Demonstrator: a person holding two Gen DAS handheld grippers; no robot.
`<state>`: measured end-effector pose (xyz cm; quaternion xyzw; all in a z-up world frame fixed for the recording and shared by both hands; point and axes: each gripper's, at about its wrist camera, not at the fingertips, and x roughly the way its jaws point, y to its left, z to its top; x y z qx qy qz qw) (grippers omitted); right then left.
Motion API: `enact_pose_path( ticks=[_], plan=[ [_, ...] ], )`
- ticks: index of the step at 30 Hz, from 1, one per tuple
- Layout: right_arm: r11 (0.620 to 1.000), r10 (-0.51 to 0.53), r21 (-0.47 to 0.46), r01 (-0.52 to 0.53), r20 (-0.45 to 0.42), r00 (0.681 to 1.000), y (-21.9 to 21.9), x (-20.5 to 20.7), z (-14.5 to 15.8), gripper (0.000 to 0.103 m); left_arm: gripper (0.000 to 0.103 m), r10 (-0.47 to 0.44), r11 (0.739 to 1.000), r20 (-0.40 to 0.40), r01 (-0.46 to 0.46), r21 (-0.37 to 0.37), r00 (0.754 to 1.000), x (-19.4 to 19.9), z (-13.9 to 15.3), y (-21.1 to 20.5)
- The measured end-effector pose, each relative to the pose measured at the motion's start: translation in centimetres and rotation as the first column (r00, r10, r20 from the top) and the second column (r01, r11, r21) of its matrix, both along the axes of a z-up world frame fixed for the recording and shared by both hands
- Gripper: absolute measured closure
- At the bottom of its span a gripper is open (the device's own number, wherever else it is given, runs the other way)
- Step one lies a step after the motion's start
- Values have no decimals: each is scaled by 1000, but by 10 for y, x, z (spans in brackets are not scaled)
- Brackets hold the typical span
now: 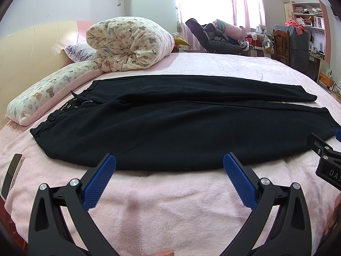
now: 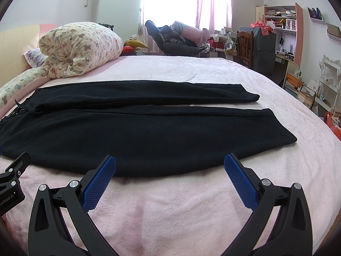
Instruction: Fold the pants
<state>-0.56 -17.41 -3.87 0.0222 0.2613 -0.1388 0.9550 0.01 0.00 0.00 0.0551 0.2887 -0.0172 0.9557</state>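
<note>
- One pair of pants lies flat on the bed; one phone near left, one rolled quilt far left.
- Left gripper and right gripper gape wide, empty, at the near hem.

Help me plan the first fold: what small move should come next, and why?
Probably ease both tongs forward onto the near edge of the pants. The left tongs and right tongs are open and empty just short of that edge, and the pants lie flat, legs side by side.
</note>
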Motion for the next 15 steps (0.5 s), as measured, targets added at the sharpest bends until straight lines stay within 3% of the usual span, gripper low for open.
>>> enact_pose_path(
  ticks=[15],
  plan=[
    [1000, -3, 5, 3, -1, 1000, -1, -2, -5, 1, 2, 0, 1000, -1, 0, 0, 1000, 0, 0, 0]
  ],
)
